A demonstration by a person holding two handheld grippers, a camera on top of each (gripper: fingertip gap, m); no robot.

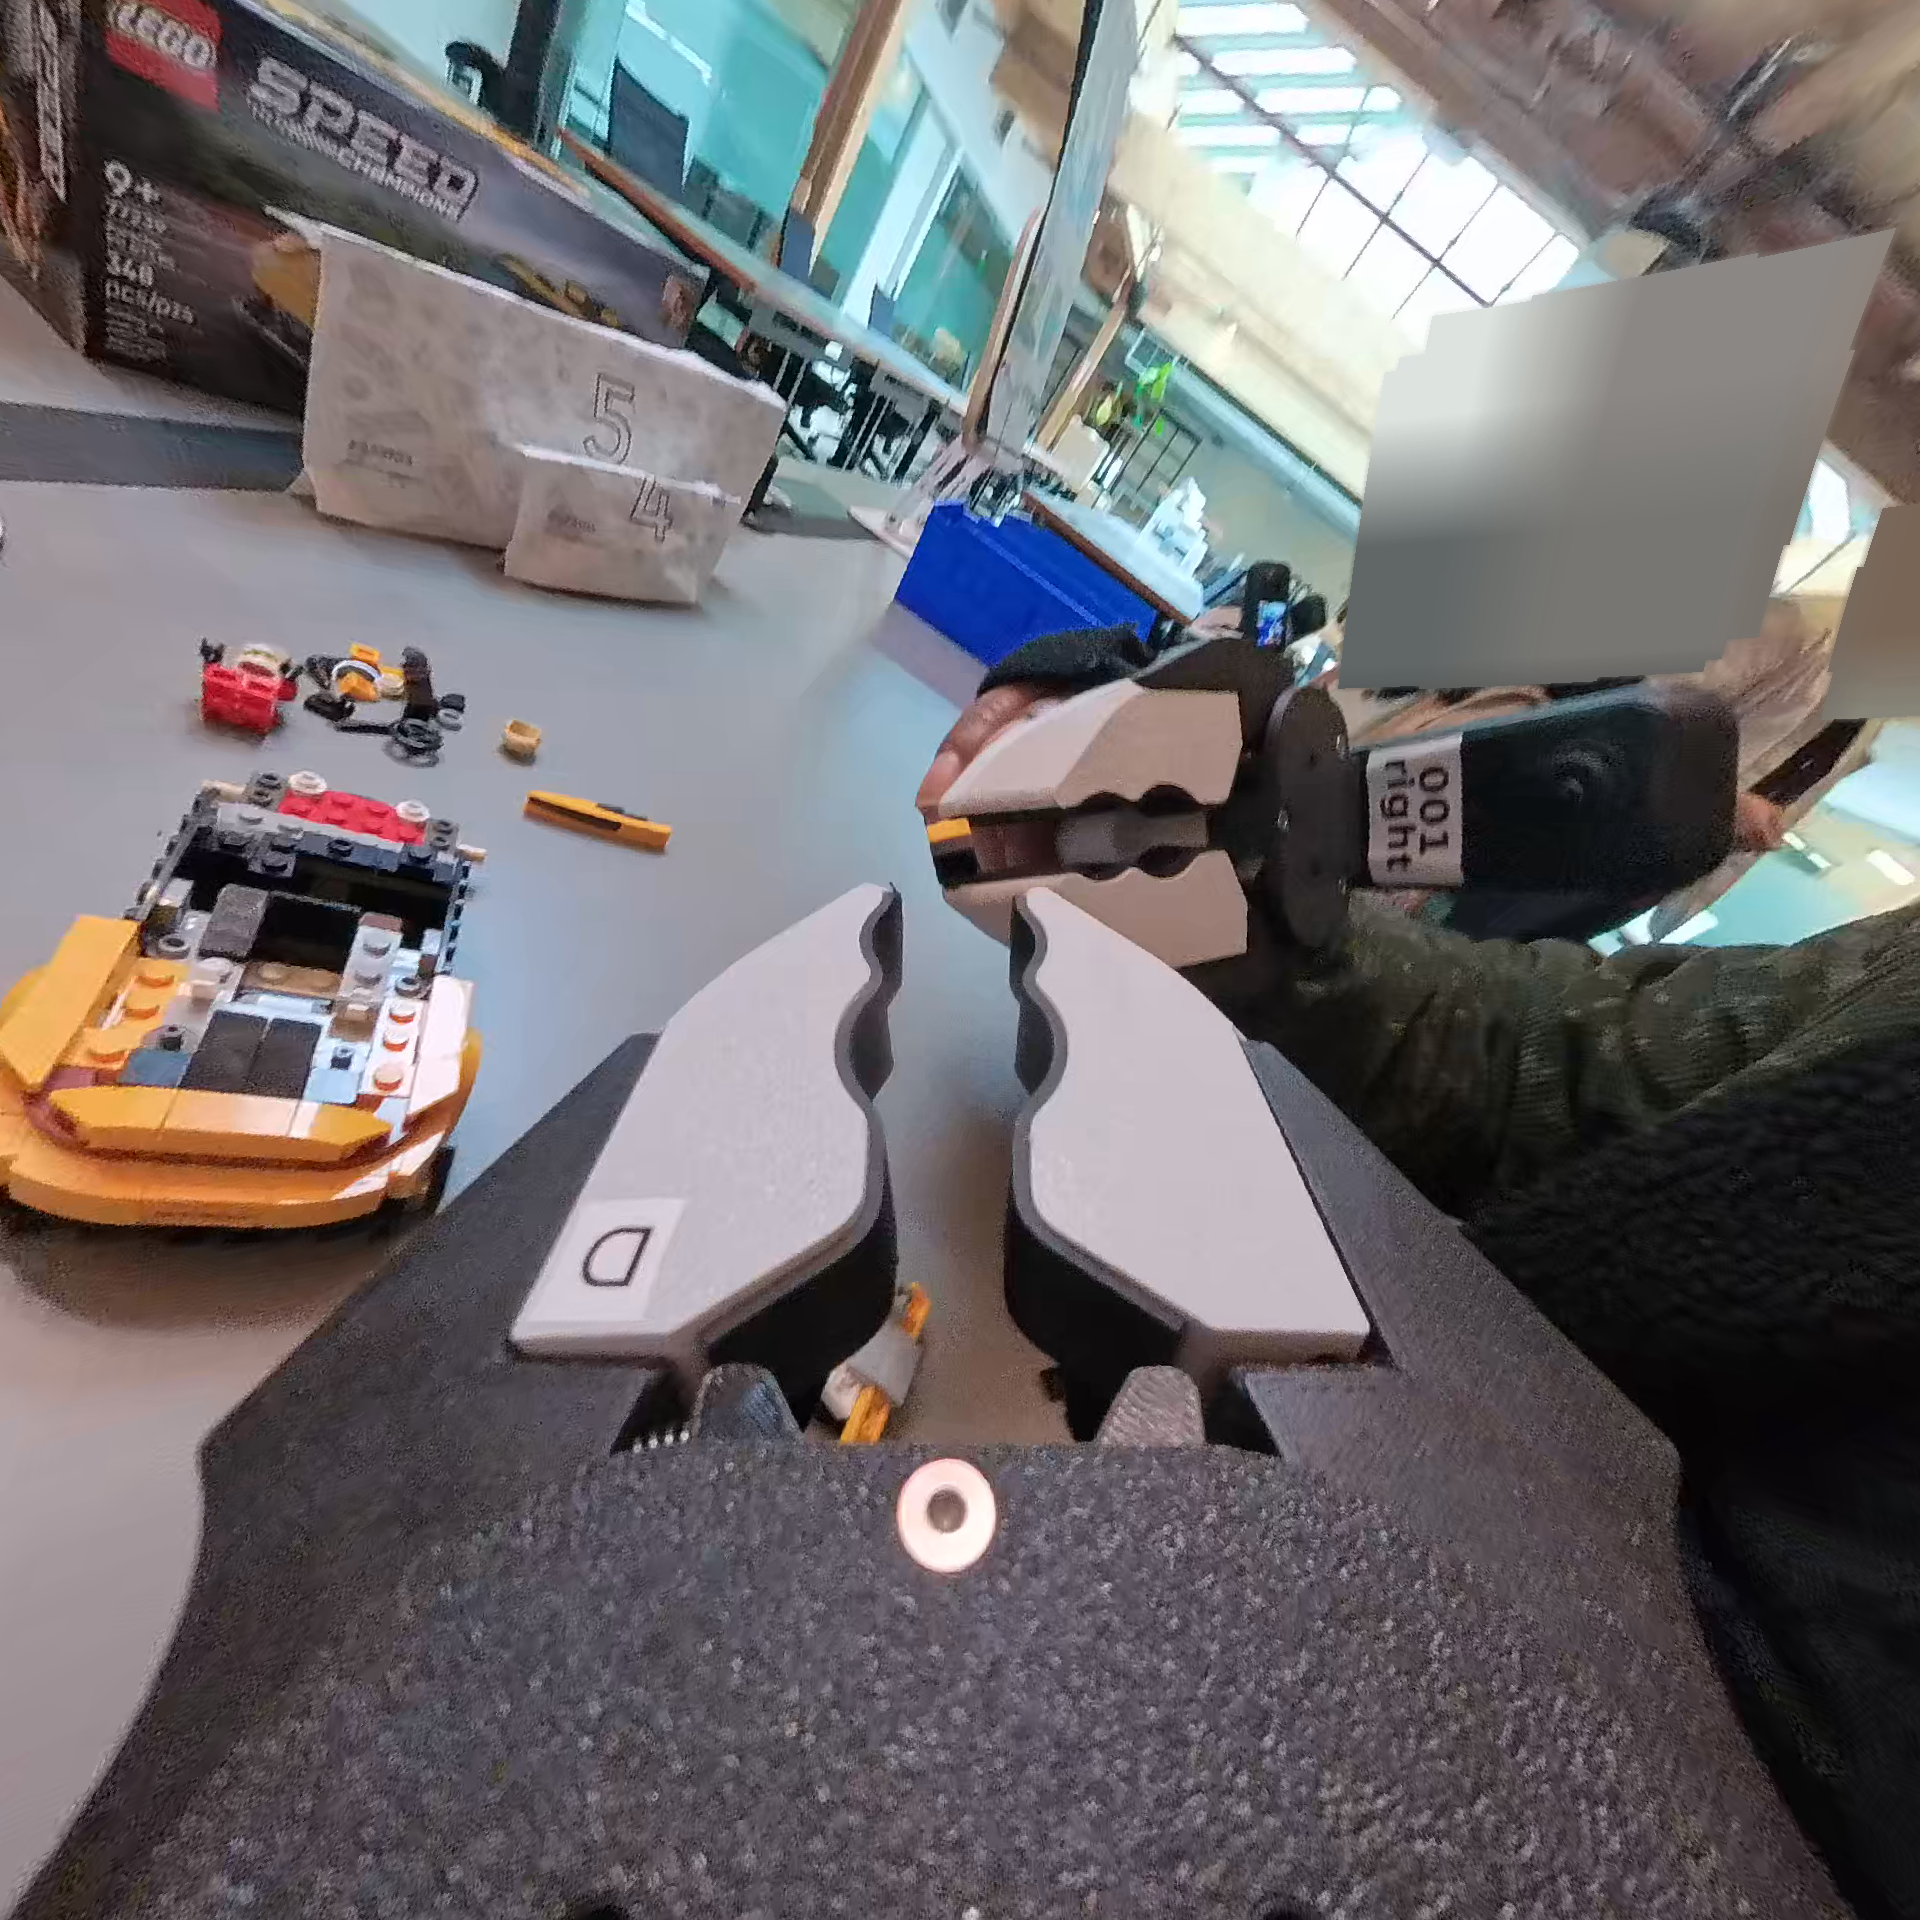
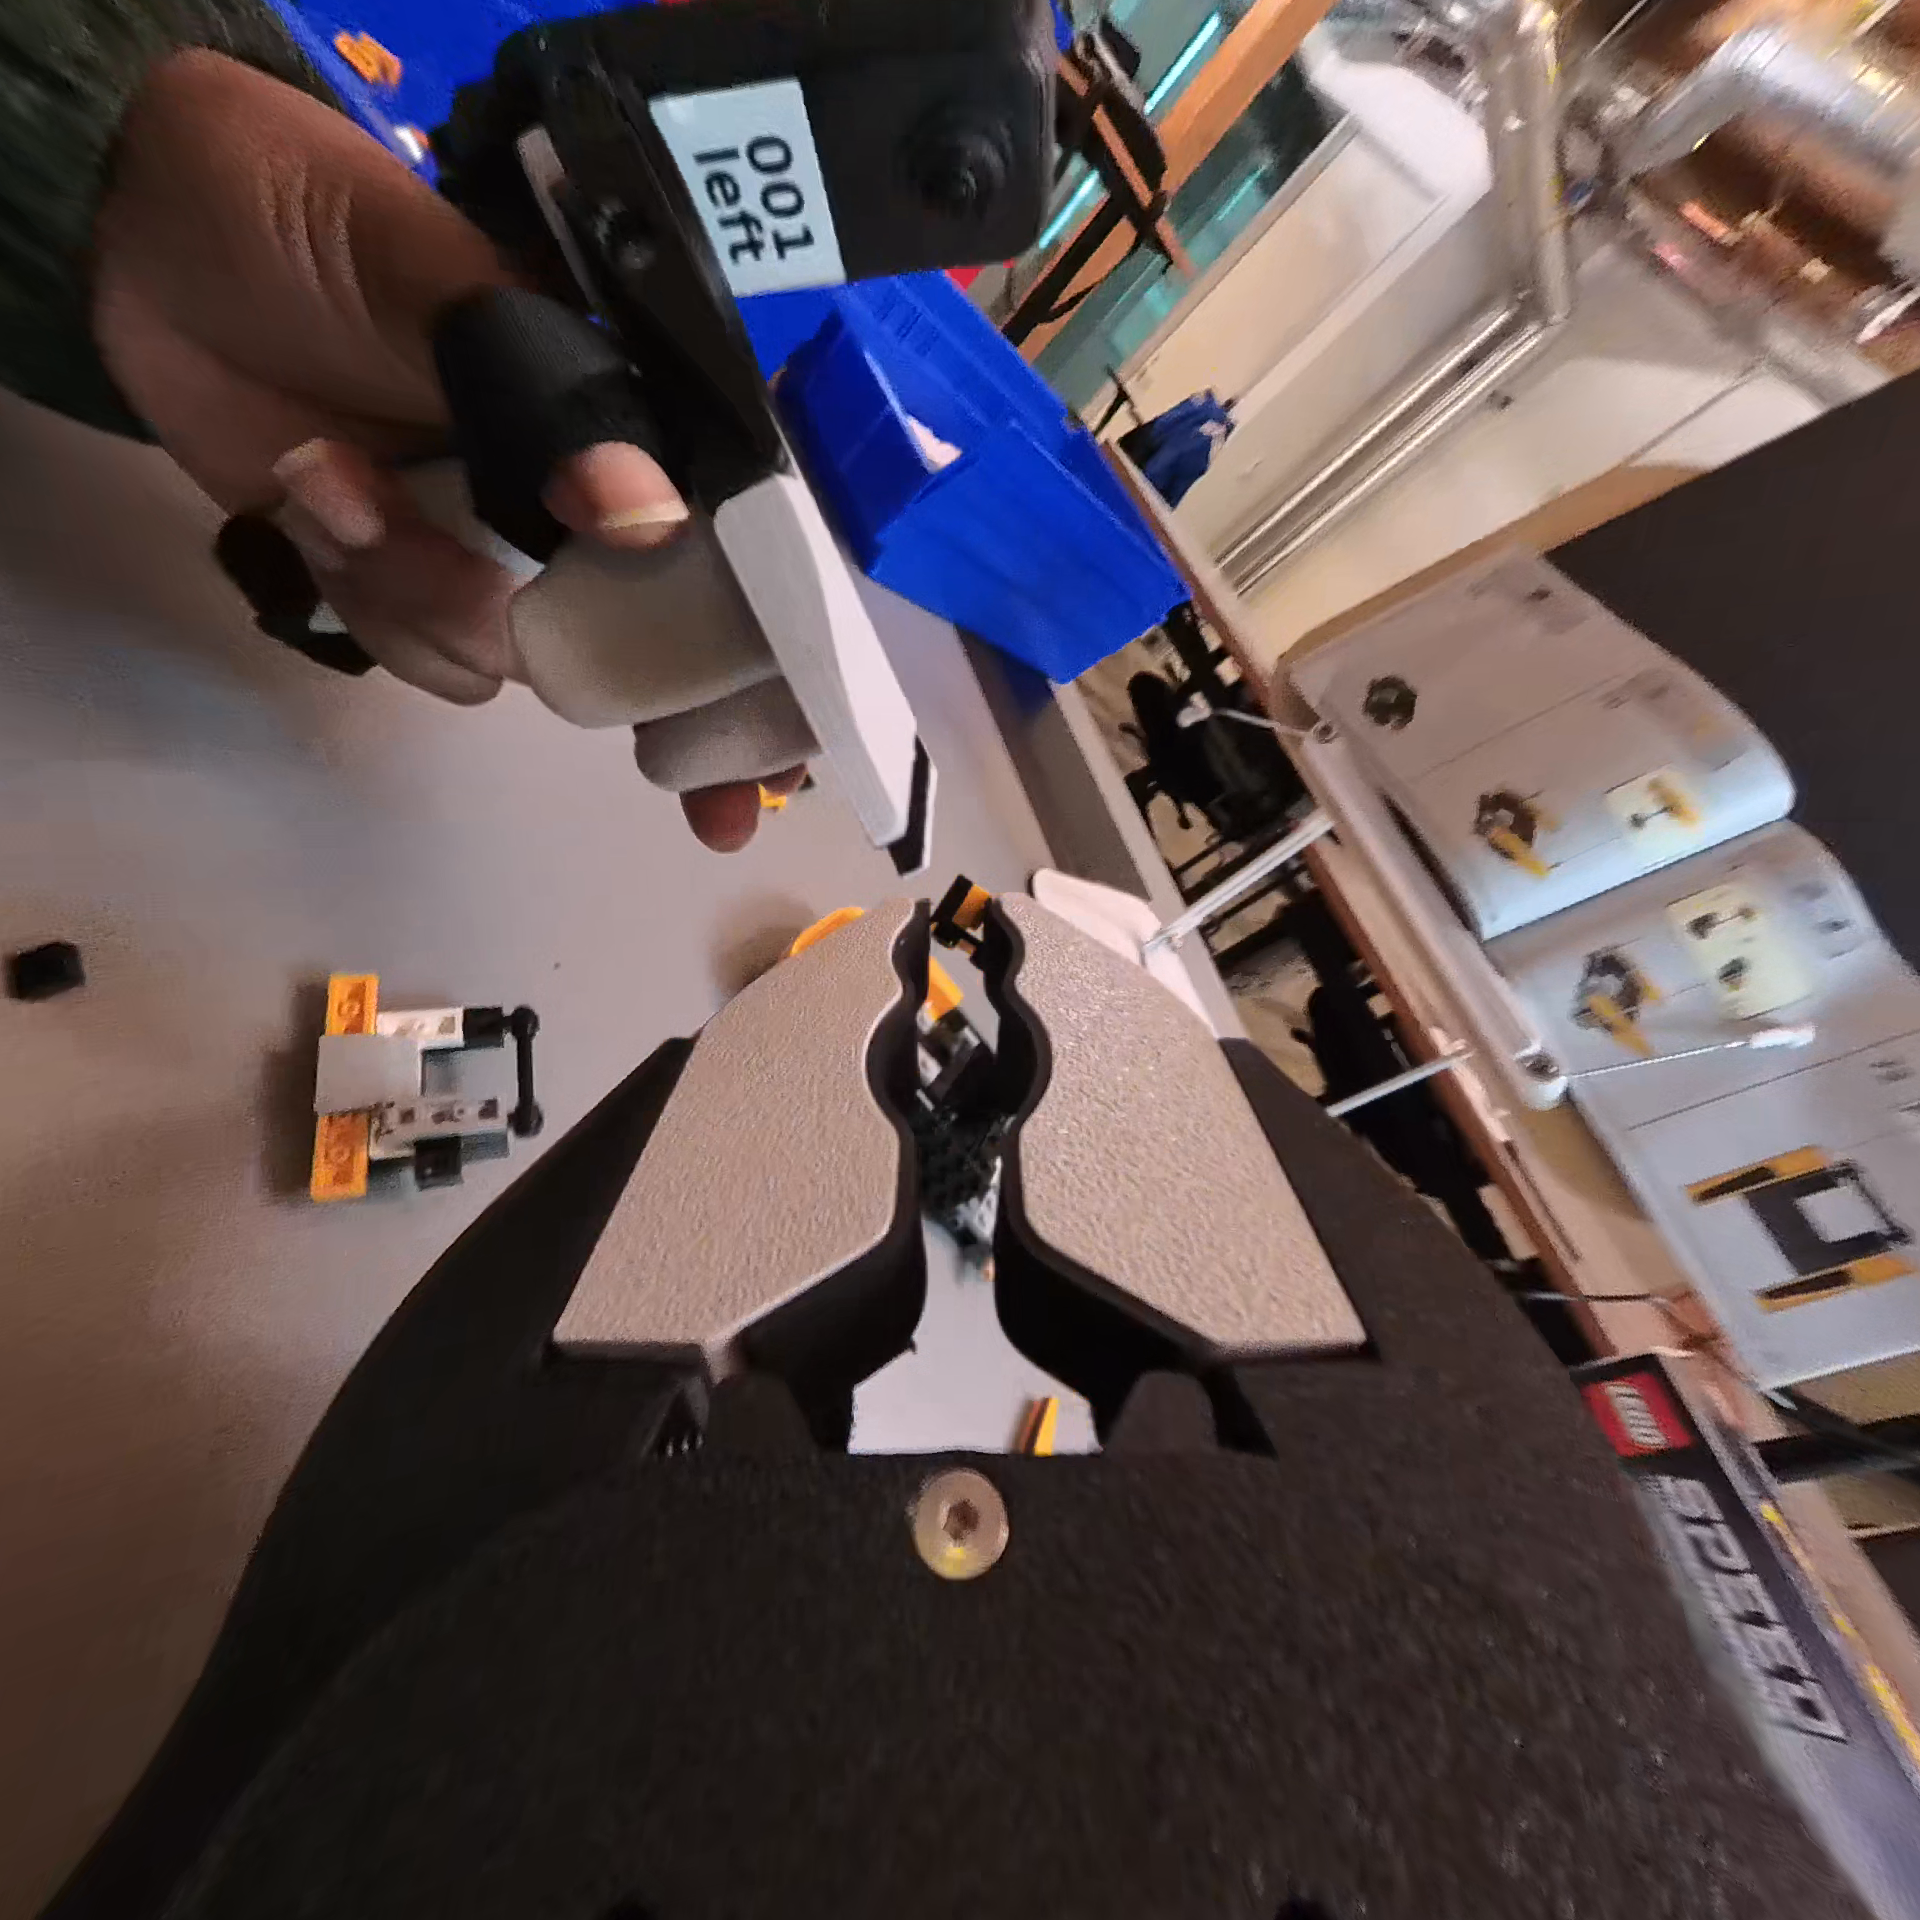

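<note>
My right gripper [image 2: 958, 923] is shut on a small orange and black brick piece [image 2: 966, 902], pinched at the very fingertips and held above the grey table [image 2: 208, 831]. The left wrist view shows the same grasp [image 1: 951, 844] from the side. My left gripper [image 1: 956, 904] is open with nothing between its fingers, its tips just below and in front of the right gripper [image 1: 1091, 831]. A partly built orange brick car [image 1: 229, 1039] stands on the table to the left. A small white and orange sub-assembly [image 2: 416, 1101] lies on the table left of the right gripper.
Loose small pieces [image 1: 332, 696], a tan piece [image 1: 522, 738] and an orange strip [image 1: 597, 821] lie beyond the car. Numbered paper bags [image 1: 520, 416] and the set's box [image 1: 260, 156] stand behind. A blue bin [image 2: 966, 468] and an open instruction booklet [image 2: 1662, 935] lie farther off. The grippers are tip to tip, or close to it.
</note>
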